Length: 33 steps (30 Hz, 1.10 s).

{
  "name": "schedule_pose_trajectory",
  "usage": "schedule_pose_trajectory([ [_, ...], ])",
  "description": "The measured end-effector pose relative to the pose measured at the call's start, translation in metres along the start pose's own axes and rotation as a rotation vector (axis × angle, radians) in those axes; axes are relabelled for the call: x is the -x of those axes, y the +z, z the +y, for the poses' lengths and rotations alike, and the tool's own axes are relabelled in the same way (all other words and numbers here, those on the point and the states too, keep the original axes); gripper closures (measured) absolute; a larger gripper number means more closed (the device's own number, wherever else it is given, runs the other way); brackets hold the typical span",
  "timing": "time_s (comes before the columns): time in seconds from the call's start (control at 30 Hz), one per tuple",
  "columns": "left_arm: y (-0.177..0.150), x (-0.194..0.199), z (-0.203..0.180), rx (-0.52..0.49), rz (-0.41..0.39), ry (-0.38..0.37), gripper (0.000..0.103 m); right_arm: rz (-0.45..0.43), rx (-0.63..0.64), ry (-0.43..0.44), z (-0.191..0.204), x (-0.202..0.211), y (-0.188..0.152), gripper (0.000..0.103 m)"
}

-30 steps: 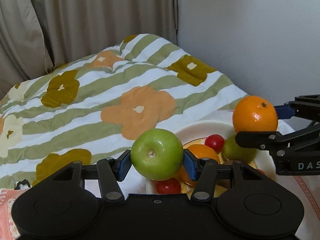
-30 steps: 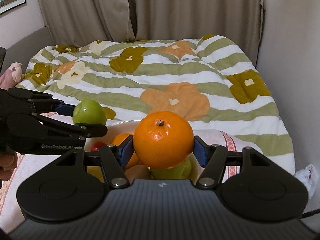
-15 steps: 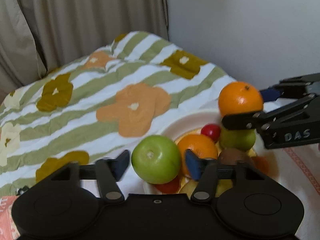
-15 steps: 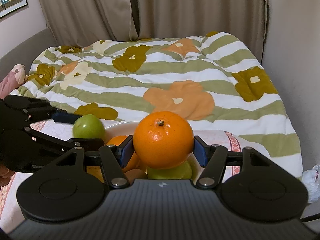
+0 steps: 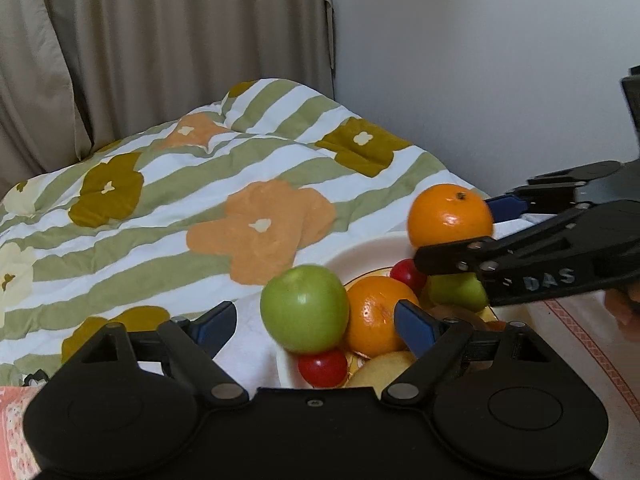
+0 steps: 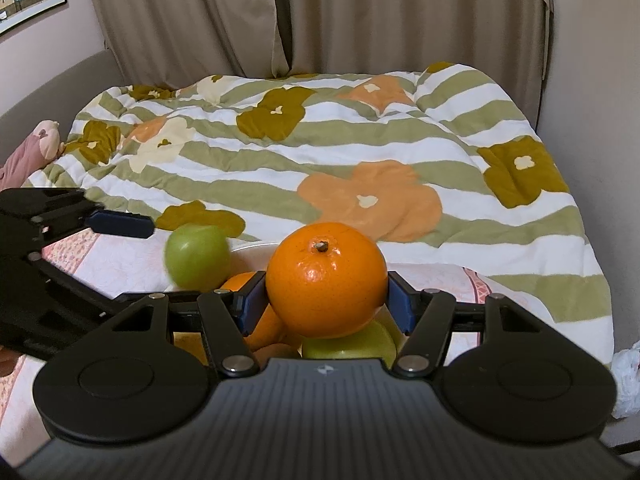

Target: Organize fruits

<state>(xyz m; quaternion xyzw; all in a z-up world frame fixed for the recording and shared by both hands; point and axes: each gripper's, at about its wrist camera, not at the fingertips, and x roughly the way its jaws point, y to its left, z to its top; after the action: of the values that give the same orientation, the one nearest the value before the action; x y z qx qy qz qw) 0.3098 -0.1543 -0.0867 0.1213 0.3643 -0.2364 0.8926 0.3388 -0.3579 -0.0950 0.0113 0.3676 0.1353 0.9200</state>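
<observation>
My left gripper (image 5: 316, 324) is open; its blue pads stand apart from the green apple (image 5: 305, 308), which sits blurred at the near edge of the fruit pile on the white plate (image 5: 362, 250). The apple also shows in the right wrist view (image 6: 197, 256). My right gripper (image 6: 326, 306) is shut on an orange (image 6: 326, 280) and holds it above the plate; the same orange shows in the left wrist view (image 5: 450, 216). The plate holds another orange (image 5: 376, 316), cherry tomatoes (image 5: 322, 368), a green fruit (image 5: 458, 292) and others.
A quilt with green stripes and flowers (image 5: 200, 208) covers the bed behind the plate. A pink patterned cloth (image 6: 108, 260) lies under the plate. Curtains (image 6: 320, 16) and a wall (image 5: 480, 60) stand behind. A white crumpled bag (image 6: 626, 380) lies far right.
My left gripper has opened and let go of the green apple, which has dropped toward the pile on the plate. My right gripper still holds the orange, nearly still.
</observation>
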Motion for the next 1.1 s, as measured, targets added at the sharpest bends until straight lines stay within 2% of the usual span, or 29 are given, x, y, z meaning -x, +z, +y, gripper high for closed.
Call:
schedule_pose_trajectory([
  [0.17,-0.006,0.009,-0.002,0.014,0.0,0.014,0.014,0.006,-0.06,0.019,-0.004,-0.016,0.007,0.026],
  [0.43,-0.017,0.017,-0.001,0.05,0.013,0.034,0.014,0.013,-0.046,0.033,0.001,-0.038,0.01,0.024],
  [0.5,-0.018,0.018,0.0,0.06,0.015,0.04,0.014,0.004,-0.039,0.036,0.003,-0.039,0.01,0.02],
  [0.6,-0.021,0.02,0.0,0.076,0.014,0.046,0.014,-0.028,-0.019,0.045,0.003,-0.033,0.011,0.005],
  [0.7,-0.023,0.024,0.0,0.085,0.01,0.057,0.014,-0.046,0.003,0.028,0.005,-0.027,0.012,0.004],
  [0.9,-0.021,0.05,-0.001,0.097,-0.023,0.086,0.014,-0.088,-0.002,0.003,0.011,0.008,0.015,0.004],
  [1.1,-0.021,0.113,-0.009,0.131,-0.101,0.126,0.014,-0.152,-0.001,-0.064,0.037,0.083,0.016,0.004],
])
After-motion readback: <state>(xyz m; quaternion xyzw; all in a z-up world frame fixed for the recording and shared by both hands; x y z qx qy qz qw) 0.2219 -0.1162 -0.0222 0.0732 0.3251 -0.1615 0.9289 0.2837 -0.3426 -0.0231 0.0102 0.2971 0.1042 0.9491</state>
